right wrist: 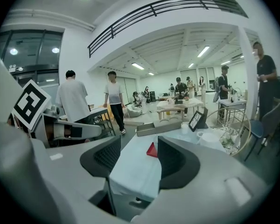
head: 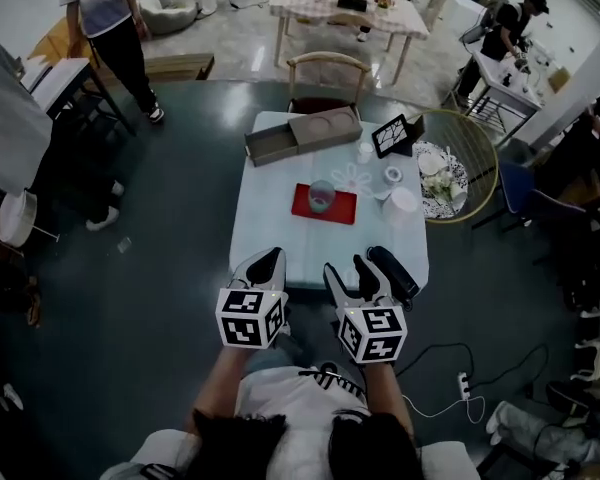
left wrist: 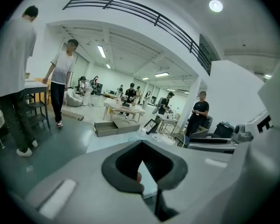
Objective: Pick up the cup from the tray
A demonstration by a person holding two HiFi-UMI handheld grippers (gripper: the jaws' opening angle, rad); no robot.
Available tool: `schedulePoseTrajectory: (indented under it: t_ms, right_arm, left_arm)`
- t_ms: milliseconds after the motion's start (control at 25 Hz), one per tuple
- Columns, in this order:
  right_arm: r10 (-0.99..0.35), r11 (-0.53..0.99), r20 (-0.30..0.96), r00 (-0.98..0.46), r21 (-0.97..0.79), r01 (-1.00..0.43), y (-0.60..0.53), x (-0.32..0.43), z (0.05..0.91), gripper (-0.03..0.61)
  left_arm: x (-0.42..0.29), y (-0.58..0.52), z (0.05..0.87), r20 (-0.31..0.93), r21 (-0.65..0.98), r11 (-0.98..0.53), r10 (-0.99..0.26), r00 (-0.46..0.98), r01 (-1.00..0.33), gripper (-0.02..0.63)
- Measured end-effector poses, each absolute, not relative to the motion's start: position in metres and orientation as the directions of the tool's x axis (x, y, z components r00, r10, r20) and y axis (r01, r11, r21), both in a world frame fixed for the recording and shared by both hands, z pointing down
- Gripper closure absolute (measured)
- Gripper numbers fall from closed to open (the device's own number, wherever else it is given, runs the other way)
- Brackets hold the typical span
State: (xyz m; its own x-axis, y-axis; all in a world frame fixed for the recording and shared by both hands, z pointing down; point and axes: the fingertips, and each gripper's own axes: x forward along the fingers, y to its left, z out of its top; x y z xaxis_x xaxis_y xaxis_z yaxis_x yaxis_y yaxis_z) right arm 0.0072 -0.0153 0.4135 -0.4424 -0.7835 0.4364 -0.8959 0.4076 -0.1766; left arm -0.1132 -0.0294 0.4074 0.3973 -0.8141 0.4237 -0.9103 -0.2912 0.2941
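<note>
Head view showed the cup (head: pixel 321 195) standing upright on the red tray (head: pixel 342 211), near the middle of the pale surface (head: pixel 270 230). Both grippers were at the near edge of that surface, well apart from the tray and touching nothing on it. The left gripper (head: pixel 266 262) was on the near left and the right gripper (head: pixel 352 262) just beside it on the near right.

In the left gripper view, the left gripper (left wrist: pixel 141 143) had its jaws drawn together at the tips, with only a thin wedge of the surface showing between the pads and nothing held. In the right gripper view, the right gripper (right wrist: pixel 140 146) had its jaws moderately wide and empty. A corner of the red tray (right wrist: pixel 151 150) showed far off in the gap between them.

On the far side of the surface lay a grey box (head: pixel 305 136), and to its right a small framed board (head: pixel 392 135) stood tilted. A wire basket (head: pixel 472 158) stood beside the surface on the right.
</note>
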Motion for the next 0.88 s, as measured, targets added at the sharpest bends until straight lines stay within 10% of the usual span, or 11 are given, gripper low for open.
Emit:
schedulePoseTrajectory:
  t_ms: [880]
  right_arm:
    - [-0.777,0.416,0.456,-0.435,-0.147,-0.897,-0.122,-0.015,0.448,0.192]
  left_arm:
    - [-0.125,-0.120,0.442,0.488,0.253,-0.343,-0.762,0.426,-0.905,0.614]
